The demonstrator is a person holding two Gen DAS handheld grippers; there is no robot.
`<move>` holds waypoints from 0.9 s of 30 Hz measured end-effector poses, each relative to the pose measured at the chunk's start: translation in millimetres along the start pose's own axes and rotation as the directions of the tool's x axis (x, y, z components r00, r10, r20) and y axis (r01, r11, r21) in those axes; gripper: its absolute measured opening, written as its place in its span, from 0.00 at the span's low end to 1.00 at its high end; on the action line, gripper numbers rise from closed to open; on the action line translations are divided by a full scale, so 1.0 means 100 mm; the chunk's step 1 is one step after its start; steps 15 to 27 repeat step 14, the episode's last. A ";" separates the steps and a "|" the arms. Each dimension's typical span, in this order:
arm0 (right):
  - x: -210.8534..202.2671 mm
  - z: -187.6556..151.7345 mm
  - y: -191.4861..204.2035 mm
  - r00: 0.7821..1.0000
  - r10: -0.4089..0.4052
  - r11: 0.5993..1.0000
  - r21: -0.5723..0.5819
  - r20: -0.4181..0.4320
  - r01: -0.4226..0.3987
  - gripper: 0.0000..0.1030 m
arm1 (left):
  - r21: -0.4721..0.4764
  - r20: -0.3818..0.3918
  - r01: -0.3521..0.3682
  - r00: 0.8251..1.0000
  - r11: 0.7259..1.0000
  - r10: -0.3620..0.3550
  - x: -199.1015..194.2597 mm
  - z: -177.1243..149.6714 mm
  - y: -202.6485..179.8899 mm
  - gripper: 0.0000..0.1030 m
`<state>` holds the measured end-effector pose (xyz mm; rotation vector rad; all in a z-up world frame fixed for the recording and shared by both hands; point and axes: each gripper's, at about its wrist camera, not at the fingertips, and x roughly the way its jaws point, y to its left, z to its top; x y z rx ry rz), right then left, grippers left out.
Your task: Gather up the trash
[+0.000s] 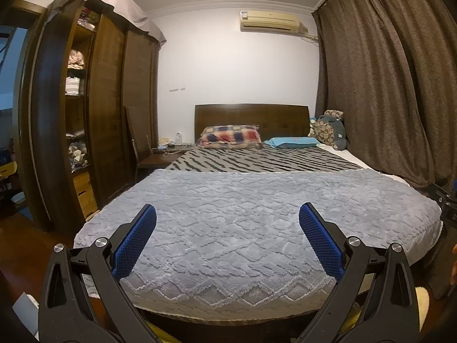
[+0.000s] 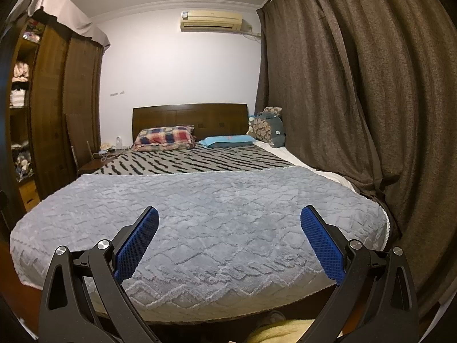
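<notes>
Plainly, left tool (image 1: 227, 214) apart, right tool (image 2: 229, 215) apart, white paper (image 1: 27, 308) left view only.

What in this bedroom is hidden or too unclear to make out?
- Nightstand clutter: too small in both views.
- Wardrobe shelf contents: dim, distorted at the left edge.
- Window: covered by the curtains.
- Yellow fabric: cut off by the bottom edge.
- Trash: none recognisable anywhere.

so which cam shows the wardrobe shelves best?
Left wrist: the wardrobe stands open along the left, shelves of clothes stacked top to bottom. The right wrist view squeezes the same wardrobe against its left edge, showing fewer shelves.
</notes>
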<state>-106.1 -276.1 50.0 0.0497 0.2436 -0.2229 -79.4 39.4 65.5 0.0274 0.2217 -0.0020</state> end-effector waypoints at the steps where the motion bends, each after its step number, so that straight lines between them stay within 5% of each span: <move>1: 0.00 0.00 0.00 1.000 -0.001 1.000 0.000 0.000 0.001 0.97 | -0.001 0.000 -0.003 1.000 1.000 0.003 0.00 0.00 0.00 0.92; 27: 0.00 0.00 -0.01 1.000 -0.001 1.000 0.000 -0.003 0.001 0.97 | -0.033 -0.019 -0.002 1.000 0.999 0.002 0.03 -0.01 0.06 0.92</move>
